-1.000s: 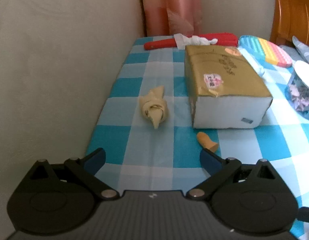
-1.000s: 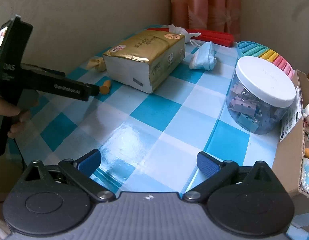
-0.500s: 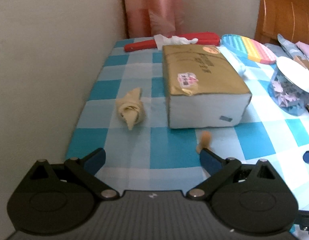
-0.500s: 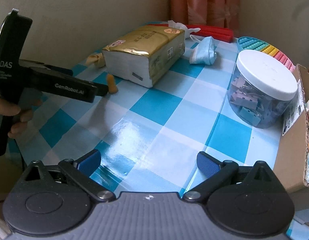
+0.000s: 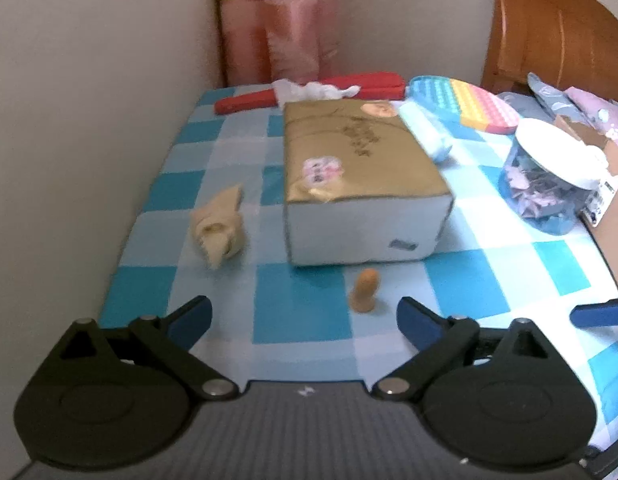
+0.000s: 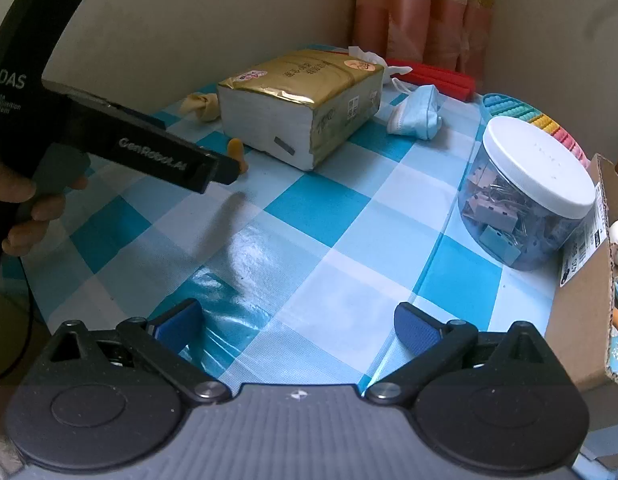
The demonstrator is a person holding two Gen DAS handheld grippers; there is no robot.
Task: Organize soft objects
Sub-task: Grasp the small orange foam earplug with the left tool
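Observation:
A small orange soft piece (image 5: 365, 290) stands on the blue checked tablecloth (image 5: 301, 320), just ahead of my left gripper (image 5: 303, 314) and nearer its right finger. The left jaws are closing but stand wide, touching nothing. A beige knotted cloth (image 5: 219, 226) lies to the left, beside the gold tissue pack (image 5: 357, 176). A light blue face mask (image 6: 417, 114) lies behind the pack. My right gripper (image 6: 299, 322) hangs open and empty over bare cloth. From the right wrist view, the left gripper (image 6: 225, 170) tips reach the orange piece (image 6: 235, 152).
A clear jar of binder clips (image 6: 533, 192) with a white lid stands right of centre. An open cardboard box (image 6: 585, 280) holding small toys is at the right edge. A red fan (image 5: 329, 88) and a rainbow pop-it pad (image 5: 465, 104) lie at the back. The wall runs along the left.
The left gripper has swung right, so the orange piece now sits between its fingers instead of by the right one. Its jaws have narrowed slightly. The right gripper has barely moved.

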